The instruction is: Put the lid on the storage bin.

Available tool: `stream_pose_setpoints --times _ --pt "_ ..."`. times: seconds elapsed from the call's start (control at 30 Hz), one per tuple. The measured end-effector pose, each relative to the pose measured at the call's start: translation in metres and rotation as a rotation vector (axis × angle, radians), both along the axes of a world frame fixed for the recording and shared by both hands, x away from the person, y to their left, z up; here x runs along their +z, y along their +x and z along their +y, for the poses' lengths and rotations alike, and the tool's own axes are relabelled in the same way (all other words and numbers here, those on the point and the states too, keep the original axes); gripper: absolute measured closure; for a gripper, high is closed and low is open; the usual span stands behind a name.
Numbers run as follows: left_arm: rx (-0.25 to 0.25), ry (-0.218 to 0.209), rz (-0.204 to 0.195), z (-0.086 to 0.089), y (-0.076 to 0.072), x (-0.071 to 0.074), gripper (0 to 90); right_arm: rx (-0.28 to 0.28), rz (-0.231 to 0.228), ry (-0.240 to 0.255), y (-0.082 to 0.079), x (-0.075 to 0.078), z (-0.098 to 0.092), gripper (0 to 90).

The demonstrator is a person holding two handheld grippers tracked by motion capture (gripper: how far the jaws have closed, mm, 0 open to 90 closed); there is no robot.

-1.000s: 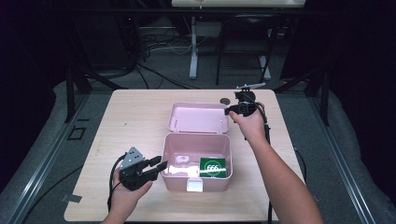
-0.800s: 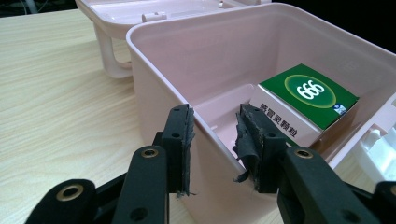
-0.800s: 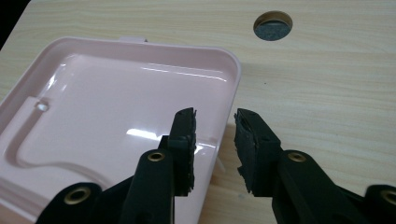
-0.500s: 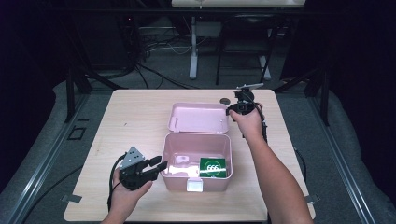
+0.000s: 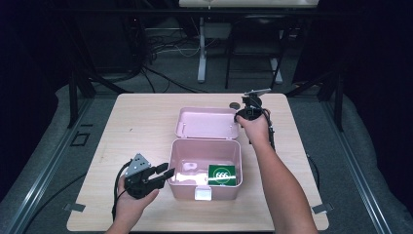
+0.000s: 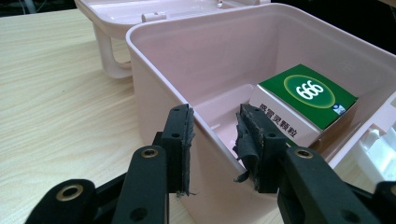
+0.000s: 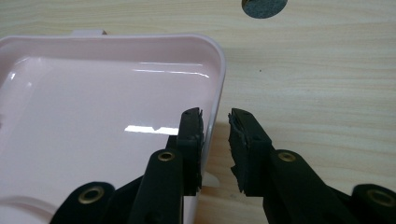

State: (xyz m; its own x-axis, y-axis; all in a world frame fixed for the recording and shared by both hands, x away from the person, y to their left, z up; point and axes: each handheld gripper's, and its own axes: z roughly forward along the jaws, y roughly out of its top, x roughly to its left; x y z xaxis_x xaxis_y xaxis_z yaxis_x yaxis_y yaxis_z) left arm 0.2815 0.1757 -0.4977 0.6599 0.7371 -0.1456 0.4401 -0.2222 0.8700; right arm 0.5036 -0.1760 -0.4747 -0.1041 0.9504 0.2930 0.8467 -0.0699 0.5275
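Pink box (image 5: 204,168) sits open at mid-table, its lid (image 5: 207,122) folded back flat on the far side, hinge line running across the table. Right gripper (image 7: 215,140) is at the lid's right-hand edge, jaws straddling the rim, one inside, one outside; they have just been closing but the pads look short of pressing (narrow gap, nothing gripped). Left gripper (image 6: 212,140) straddles the box's left wall, part open, contact unclear; the right hand is nearer the lid.

Right gripper (image 7: 215,140) fingers closing astride pink lid (image 7: 93,135) rim, not pressing.
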Motion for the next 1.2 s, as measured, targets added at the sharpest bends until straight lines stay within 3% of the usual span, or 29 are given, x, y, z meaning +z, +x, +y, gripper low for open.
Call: stream_pose_setpoints --times 0.43,0.7,1.2 --pt "0.001 -0.001 0.000 0.000 0.000 0.000 64.9 -0.023 0.025 -0.003 0.003 -0.007 0.011 76.3" --pt "0.002 -0.001 0.000 0.000 0.000 0.000 64.9 -0.041 0.030 -0.004 0.003 -0.005 0.008 82.7" --pt "0.003 0.001 -0.005 -0.001 0.000 0.000 65.0 -0.033 -0.040 -0.026 -0.006 0.009 0.009 85.0"
